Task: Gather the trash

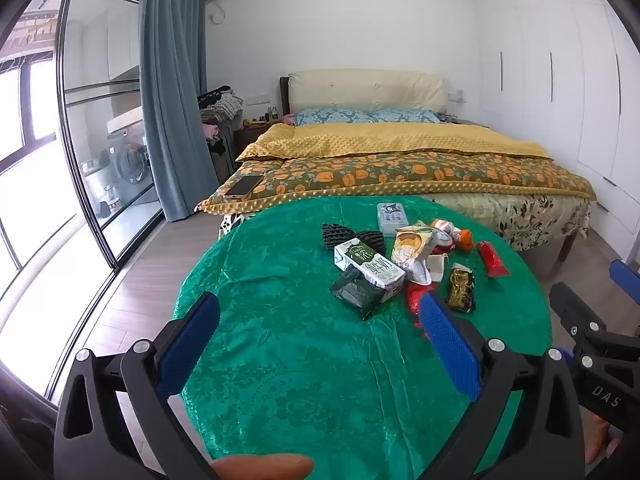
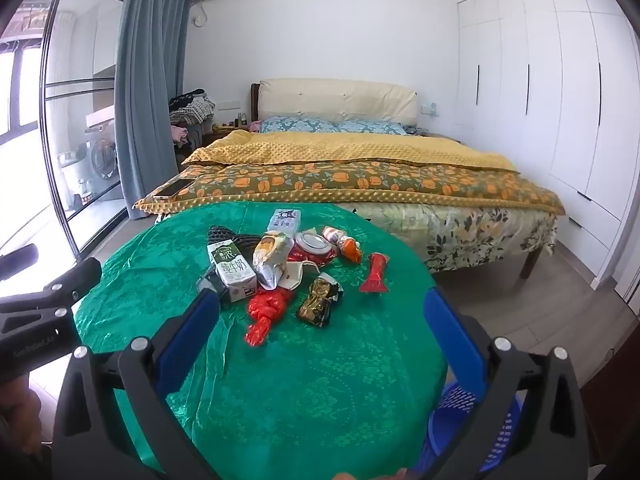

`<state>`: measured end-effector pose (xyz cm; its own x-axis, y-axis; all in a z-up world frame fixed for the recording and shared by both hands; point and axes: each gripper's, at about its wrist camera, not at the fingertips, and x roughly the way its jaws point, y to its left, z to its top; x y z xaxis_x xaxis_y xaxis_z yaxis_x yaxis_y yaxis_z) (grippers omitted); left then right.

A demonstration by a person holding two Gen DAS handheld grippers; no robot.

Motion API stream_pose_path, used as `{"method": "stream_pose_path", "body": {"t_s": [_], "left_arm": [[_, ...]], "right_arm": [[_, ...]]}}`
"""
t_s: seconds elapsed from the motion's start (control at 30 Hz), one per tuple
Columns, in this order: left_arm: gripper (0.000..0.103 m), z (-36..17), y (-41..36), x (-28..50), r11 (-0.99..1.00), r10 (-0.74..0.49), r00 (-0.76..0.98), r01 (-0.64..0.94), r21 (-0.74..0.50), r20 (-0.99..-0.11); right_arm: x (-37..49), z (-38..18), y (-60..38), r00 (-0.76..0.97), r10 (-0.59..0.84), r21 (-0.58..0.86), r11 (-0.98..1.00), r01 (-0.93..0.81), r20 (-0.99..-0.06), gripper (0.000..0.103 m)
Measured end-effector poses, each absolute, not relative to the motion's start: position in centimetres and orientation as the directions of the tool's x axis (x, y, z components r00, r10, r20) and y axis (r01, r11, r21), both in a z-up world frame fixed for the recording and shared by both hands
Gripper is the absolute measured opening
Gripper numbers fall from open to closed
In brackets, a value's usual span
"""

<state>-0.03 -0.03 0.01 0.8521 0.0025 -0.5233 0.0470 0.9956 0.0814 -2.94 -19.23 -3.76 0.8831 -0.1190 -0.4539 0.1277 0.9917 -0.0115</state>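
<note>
A pile of trash lies on the far half of a round table with a green cloth (image 1: 280, 360) (image 2: 320, 380). It holds a milk carton (image 1: 368, 266) (image 2: 232, 270), a dark green wrapper (image 1: 354, 292), a red knotted bag (image 2: 266, 310), a gold-black wrapper (image 1: 462, 290) (image 2: 318, 300), a red wrapper (image 1: 492, 260) (image 2: 376, 274), a crushed can (image 2: 314, 244), a snack bag (image 1: 410, 250) (image 2: 272, 260) and black foam netting (image 1: 338, 234). My left gripper (image 1: 320, 328) and my right gripper (image 2: 322, 320) hover open and empty over the near side.
A blue plastic basket (image 2: 472, 420) stands on the floor at the table's right. A small tissue pack (image 1: 392, 214) lies at the table's far edge. A bed (image 1: 400, 160) with a phone (image 1: 244, 188) is behind. Glass doors left, wardrobes right.
</note>
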Motion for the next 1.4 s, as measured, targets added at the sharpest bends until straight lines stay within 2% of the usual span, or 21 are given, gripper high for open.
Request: {"method": "stream_pose_path", "body": {"t_s": [1.4], "left_arm": [[0.099, -0.1, -0.6, 0.1, 0.995, -0.001, 0.849, 0.053, 0.083, -0.529]], "right_arm": [[-3.8, -3.5, -19.5, 0.886, -0.117, -0.007, 0.992, 0.127, -0.448, 0.098]]}}
